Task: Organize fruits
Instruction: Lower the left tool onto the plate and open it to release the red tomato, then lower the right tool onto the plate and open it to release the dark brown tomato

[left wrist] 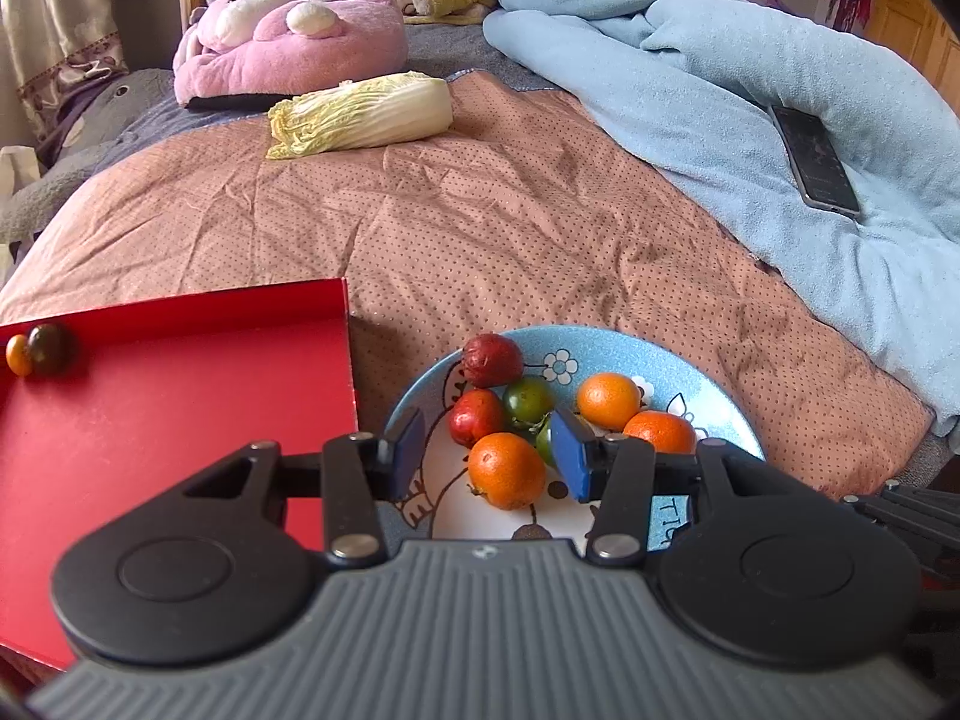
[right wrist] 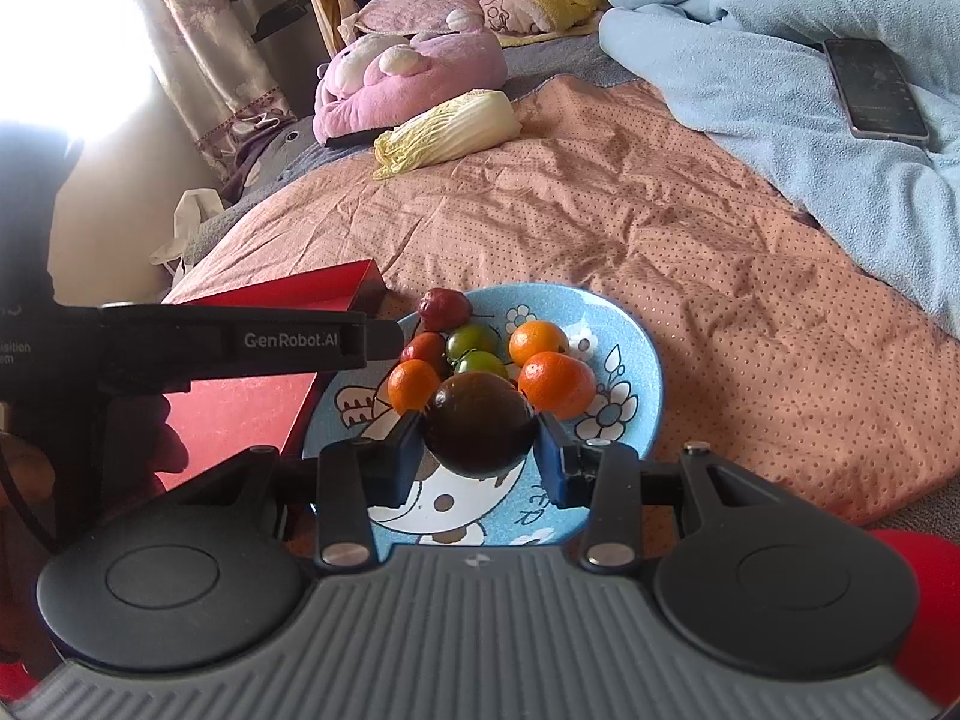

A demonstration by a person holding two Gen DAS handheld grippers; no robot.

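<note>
A blue patterned plate (left wrist: 708, 396) (right wrist: 642, 360) on the bed holds several fruits: oranges (left wrist: 507, 470), red fruits (left wrist: 477, 417) and green tomatoes (left wrist: 528, 401). My left gripper (left wrist: 489, 456) is open and empty just above the plate's near side, around the front orange. My right gripper (right wrist: 478, 456) is shut on a dark tomato (right wrist: 478, 423), held above the plate's near part. A red tray (left wrist: 180, 408) (right wrist: 240, 414) lies left of the plate; a small orange (left wrist: 18, 355) and a dark tomato (left wrist: 51, 348) sit in its far left corner.
A napa cabbage (left wrist: 366, 114) lies further back on the brown dotted bedspread (left wrist: 510, 228). A pink plush (left wrist: 288, 42) sits behind it. A light blue blanket (left wrist: 750, 90) with a phone (left wrist: 813, 153) on it fills the right side. The left gripper's body (right wrist: 228, 342) crosses the right wrist view.
</note>
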